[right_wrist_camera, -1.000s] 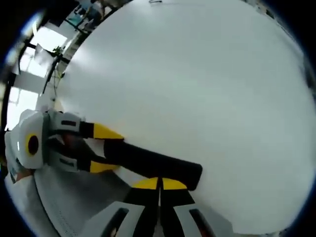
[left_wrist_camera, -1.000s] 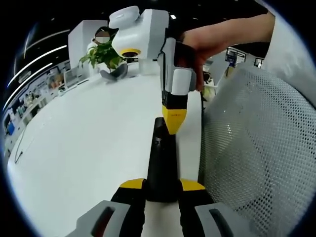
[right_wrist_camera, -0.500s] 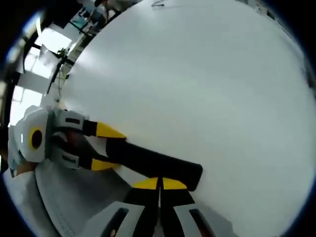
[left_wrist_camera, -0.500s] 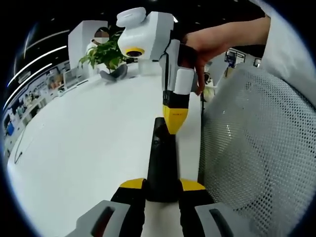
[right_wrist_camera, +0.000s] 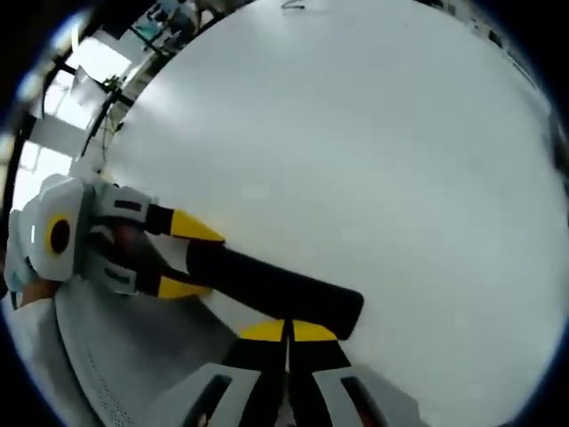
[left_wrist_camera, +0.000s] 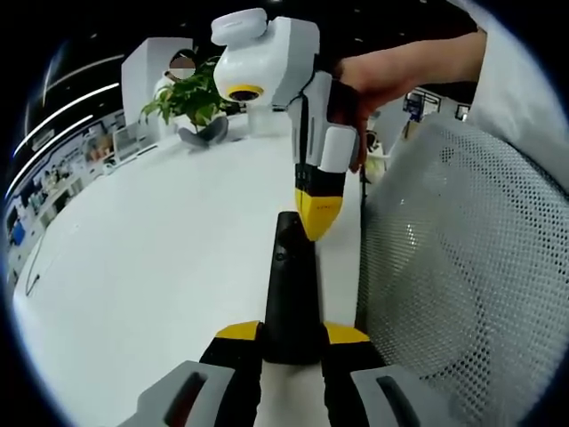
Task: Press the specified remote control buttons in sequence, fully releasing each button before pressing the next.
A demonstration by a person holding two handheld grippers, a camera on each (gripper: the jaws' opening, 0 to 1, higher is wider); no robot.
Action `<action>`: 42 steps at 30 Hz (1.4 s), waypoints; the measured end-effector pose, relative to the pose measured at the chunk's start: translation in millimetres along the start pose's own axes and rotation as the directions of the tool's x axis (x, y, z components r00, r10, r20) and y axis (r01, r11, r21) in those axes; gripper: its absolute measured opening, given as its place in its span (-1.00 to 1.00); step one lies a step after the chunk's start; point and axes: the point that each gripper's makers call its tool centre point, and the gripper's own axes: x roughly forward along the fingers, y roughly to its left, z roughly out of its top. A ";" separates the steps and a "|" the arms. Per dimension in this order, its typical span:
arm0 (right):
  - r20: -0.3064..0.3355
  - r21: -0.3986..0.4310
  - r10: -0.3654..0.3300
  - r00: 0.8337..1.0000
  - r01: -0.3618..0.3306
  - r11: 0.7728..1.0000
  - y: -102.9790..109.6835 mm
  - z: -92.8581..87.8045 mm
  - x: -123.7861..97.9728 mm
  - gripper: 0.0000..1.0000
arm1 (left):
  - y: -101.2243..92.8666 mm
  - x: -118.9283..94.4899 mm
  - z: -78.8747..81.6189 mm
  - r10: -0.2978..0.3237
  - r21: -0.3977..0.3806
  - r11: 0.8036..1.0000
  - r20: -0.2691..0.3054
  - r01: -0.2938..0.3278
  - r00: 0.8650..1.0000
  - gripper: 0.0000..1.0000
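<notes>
Now we hold the black remote control [left_wrist_camera: 290,289] clamped in our left gripper [left_wrist_camera: 292,341] above the white table [left_wrist_camera: 142,267], while our right gripper [left_wrist_camera: 317,213], jaws closed, pokes its upper end, so next we lift fully clear.

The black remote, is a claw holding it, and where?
Yes. The left claw grips the black remote by its near end. The right claw, shut, points its tip at the far end.
</notes>
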 end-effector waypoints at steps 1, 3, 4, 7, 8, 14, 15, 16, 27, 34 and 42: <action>-0.006 -0.002 -0.004 1.000 0.004 1.000 -0.1 0.3 0.3 -1.00 | -0.1 -0.1 0.1 0.000 0.000 1.000 0.000 0.000 1.000 -0.51; -0.017 0.004 -0.015 1.000 0.015 1.000 -0.2 0.3 0.8 -1.00 | -0.2 -0.1 0.2 0.000 -0.001 1.000 0.000 0.000 1.000 -0.51; -0.019 0.008 -0.022 1.000 0.022 1.000 -0.8 0.4 1.4 -1.00 | -0.3 -0.1 0.2 -0.001 0.000 1.000 0.000 0.001 1.000 -0.51; -0.021 0.028 -0.043 0.999 0.043 0.999 -1.6 -0.4 1.5 -1.00 | -0.6 0.2 0.7 -0.003 0.000 1.000 0.000 0.003 1.000 -0.51; -0.021 0.031 -0.047 0.999 0.048 0.998 -1.2 -0.7 1.3 -1.00 | -0.6 0.3 0.7 -0.003 0.001 1.000 0.001 0.003 1.000 -0.51; -0.029 0.046 -0.039 0.999 0.040 0.998 -1.5 -0.5 0.6 -1.00 | -0.8 0.3 0.6 -0.006 0.007 1.000 0.002 0.006 1.000 -0.51; -0.035 0.047 -0.030 0.999 0.032 0.998 -2.0 -0.3 0.1 -1.00 | -0.8 0.3 0.4 -0.007 0.007 1.000 0.002 0.007 1.000 -0.51; -0.036 0.055 -0.023 0.999 0.025 0.998 -1.8 -0.2 -0.1 -1.00 | -0.9 0.3 0.2 -0.009 0.008 1.000 0.002 0.009 1.000 -0.52; 0.068 0.108 0.017 0.998 -0.024 0.994 -0.2 14.2 -10.7 -1.00 | -1.3 0.0 0.5 -0.013 0.017 1.000 -0.001 0.013 1.000 -0.52; 0.066 0.090 0.000 0.998 -0.006 0.996 -2.6 14.7 -9.2 -1.00 | -1.2 0.0 0.6 -0.008 0.012 1.000 -0.004 0.008 1.000 -0.52; 0.048 0.058 -0.016 0.999 0.013 0.998 0.1 15.7 -2.2 -1.00 | -1.1 0.4 0.7 -0.005 0.007 1.000 -0.002 0.005 1.000 -0.51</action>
